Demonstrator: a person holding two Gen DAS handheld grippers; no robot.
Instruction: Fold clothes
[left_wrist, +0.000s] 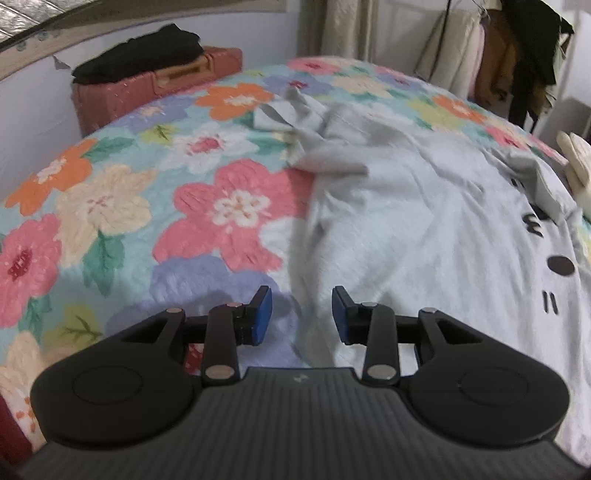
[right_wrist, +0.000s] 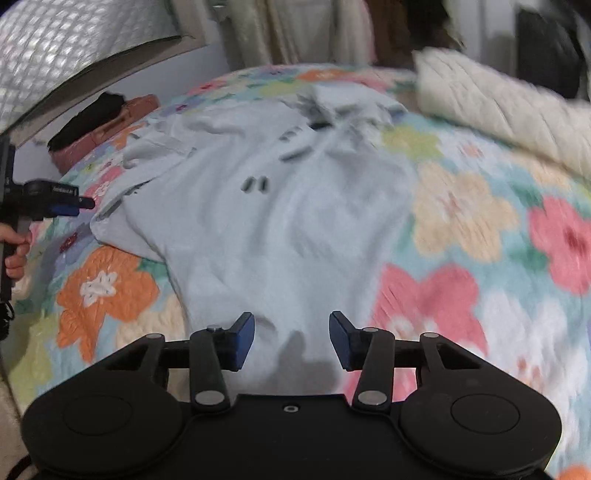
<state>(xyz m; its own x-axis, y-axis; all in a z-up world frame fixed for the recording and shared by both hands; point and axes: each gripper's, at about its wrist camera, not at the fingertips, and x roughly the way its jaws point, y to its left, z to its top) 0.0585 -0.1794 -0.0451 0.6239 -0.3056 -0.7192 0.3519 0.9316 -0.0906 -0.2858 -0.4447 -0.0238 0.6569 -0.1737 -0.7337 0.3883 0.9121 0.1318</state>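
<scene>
A pale grey T-shirt (left_wrist: 406, 206) with a black cat-face print lies crumpled on the flowered bedspread (left_wrist: 147, 206), one sleeve bunched toward the far side. My left gripper (left_wrist: 302, 314) hovers over the shirt's left edge, jaws open, nothing between the blue pads (left_wrist: 264, 314). In the right wrist view the same shirt (right_wrist: 266, 221) stretches away from me, and my right gripper (right_wrist: 291, 339) stands open just above its near hem with nothing held. The left gripper (right_wrist: 70, 206) also shows at the far left of that view, held by a hand (right_wrist: 14, 254).
A pink case (left_wrist: 155, 88) with a folded black garment (left_wrist: 140, 51) on top sits at the bed's far left. A cream quilted blanket (right_wrist: 509, 110) lies at the far right of the bed. Clothes hang on a rack (left_wrist: 517, 62) behind the bed.
</scene>
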